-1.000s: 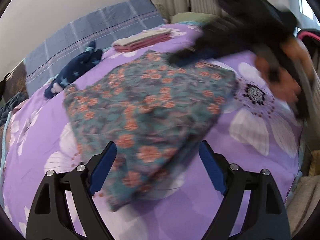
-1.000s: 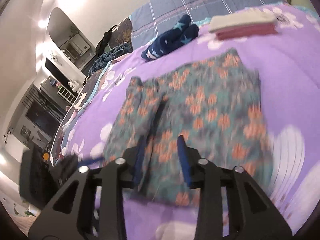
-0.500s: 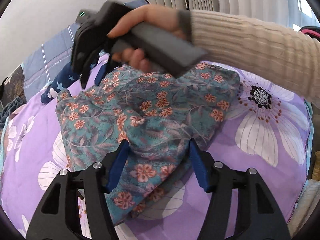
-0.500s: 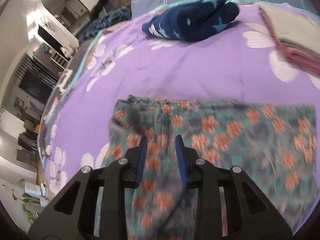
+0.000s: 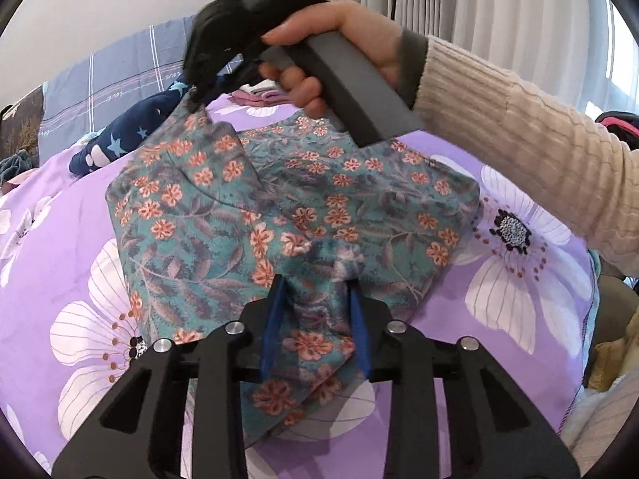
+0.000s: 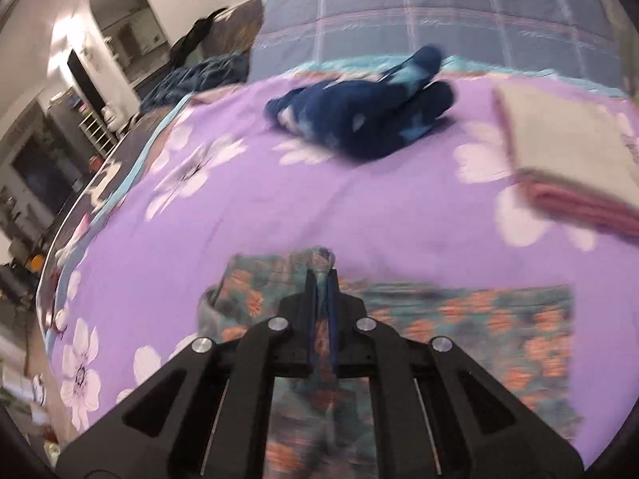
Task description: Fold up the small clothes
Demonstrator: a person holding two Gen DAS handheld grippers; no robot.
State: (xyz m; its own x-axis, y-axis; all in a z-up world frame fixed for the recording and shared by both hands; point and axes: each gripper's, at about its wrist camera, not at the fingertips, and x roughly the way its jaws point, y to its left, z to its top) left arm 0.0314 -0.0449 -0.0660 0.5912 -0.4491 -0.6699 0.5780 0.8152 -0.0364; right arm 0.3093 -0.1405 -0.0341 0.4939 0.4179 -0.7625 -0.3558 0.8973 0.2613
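Note:
A teal garment with orange flowers (image 5: 279, 207) lies spread on the purple flowered bedspread (image 5: 60, 219). My left gripper (image 5: 316, 283) is at its near edge. Its jaws are closing, and a bunched ridge of the cloth fills the gap, with both blue pads against it. A hand (image 5: 339, 40) in a cream ribbed sleeve holds my right gripper (image 5: 195, 99) over the far left corner, which is pulled up into a peak. In the right wrist view the right gripper (image 6: 321, 271) is shut on a thin edge of the garment (image 6: 479, 319).
A crumpled navy garment with light stars (image 6: 359, 119) lies beyond the floral one. A folded cream and pink stack (image 6: 571, 151) sits at the far right. A grey-blue checked cover (image 6: 439, 20) lies at the back. The bed's edge drops off at the left.
The left jaws have narrowed from wide apart onto a fold of the garment. The right gripper swung across to the far corner, shut on it and raised it.

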